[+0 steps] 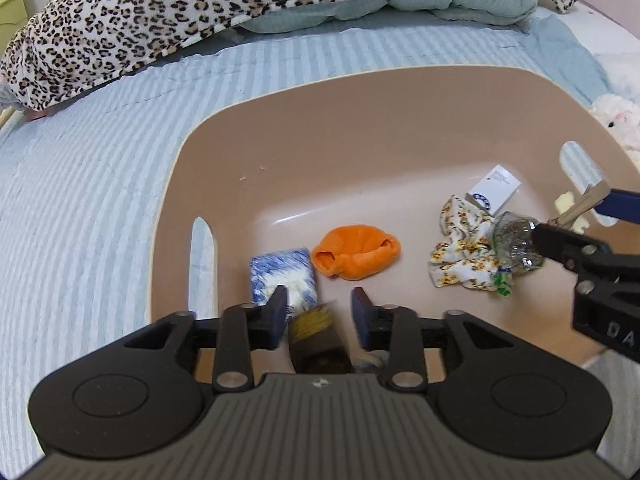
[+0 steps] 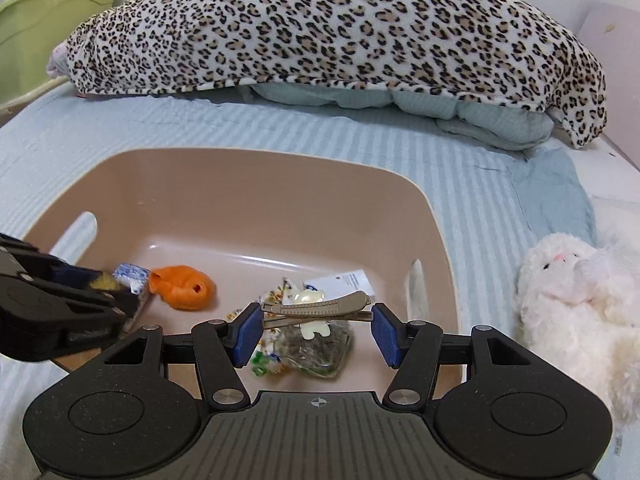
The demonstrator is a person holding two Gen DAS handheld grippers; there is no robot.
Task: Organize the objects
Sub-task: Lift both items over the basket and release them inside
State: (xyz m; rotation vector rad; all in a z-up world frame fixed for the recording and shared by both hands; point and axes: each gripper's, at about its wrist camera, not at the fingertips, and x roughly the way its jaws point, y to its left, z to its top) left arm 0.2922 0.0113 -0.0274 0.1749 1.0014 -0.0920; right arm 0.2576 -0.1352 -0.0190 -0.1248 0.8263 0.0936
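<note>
A tan plastic basin [image 1: 360, 120] [image 2: 248, 184] sits on the striped bed. In it lie a blue-white sponge [image 1: 284, 276], an orange cloth [image 1: 356, 252] [image 2: 184, 286], a floral cloth [image 1: 464, 252], a clear bag [image 1: 516, 244] [image 2: 320, 348] and a white box [image 1: 496, 188]. My left gripper [image 1: 320, 312] is open over the basin; a blurred brown-and-yellow brush [image 1: 314, 336] sits between its jaws without touching them. My right gripper [image 2: 316, 332] holds a tan hair clip with a cream bear [image 2: 320, 304] across its blue pads above the bag.
A leopard-print blanket [image 2: 320, 28] over pale green bedding fills the back of the bed. A white plush toy [image 2: 576, 300] lies right of the basin. A green bin [image 2: 44, 20] stands at the far left.
</note>
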